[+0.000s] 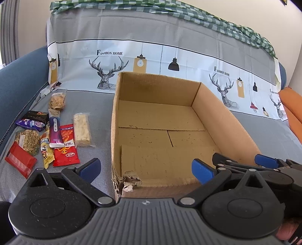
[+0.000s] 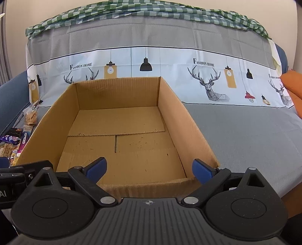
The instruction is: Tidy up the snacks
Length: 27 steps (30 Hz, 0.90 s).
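Observation:
An open cardboard box (image 1: 226,120) (image 2: 181,111) sits on the cloth-covered sofa seat with nothing inside. Left of it lie several snack packs: a red sachet (image 1: 66,145), a pale cereal bar (image 1: 81,130), a purple tube (image 1: 55,130), a yellow pack (image 1: 46,152), a red packet (image 1: 19,162), a green-brown bar (image 1: 28,140), a purple wrapper (image 1: 30,124) and a clear bag of crumbs (image 1: 57,100). My left gripper (image 1: 146,169) hovers open over the box's near left corner. My right gripper (image 2: 149,169) stands open over the box's near wall, holding nothing. The right gripper (image 1: 243,163) also shows in the left wrist view.
A grey cloth with deer and lamp prints (image 2: 245,132) covers the seat and backrest. A green checked cloth (image 2: 151,9) lies along the top. An orange cushion (image 1: 292,111) is at the right, the blue sofa arm (image 1: 20,79) at the left. The box's near left corner (image 1: 126,182) is torn.

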Available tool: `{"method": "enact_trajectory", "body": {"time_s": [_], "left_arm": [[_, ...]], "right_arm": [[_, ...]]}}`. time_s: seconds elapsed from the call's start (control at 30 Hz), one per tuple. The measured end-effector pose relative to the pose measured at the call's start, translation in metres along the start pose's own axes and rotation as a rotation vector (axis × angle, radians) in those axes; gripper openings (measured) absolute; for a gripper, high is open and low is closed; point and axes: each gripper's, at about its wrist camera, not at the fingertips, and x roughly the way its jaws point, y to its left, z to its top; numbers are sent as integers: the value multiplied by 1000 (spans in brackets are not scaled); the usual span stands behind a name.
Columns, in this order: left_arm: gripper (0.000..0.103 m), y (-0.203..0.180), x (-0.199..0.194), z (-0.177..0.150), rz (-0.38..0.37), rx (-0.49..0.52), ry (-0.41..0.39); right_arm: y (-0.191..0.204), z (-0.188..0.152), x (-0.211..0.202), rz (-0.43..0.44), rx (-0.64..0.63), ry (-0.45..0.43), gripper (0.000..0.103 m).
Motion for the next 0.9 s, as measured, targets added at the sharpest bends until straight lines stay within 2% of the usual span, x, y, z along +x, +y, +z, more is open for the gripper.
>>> {"method": "enact_trajectory", "body": {"time_s": [0.9], "left_arm": [[102,2,0,-2,-11,-9,-17]], "right_arm": [[2,-5,1,3,-4,-10,99]]}}
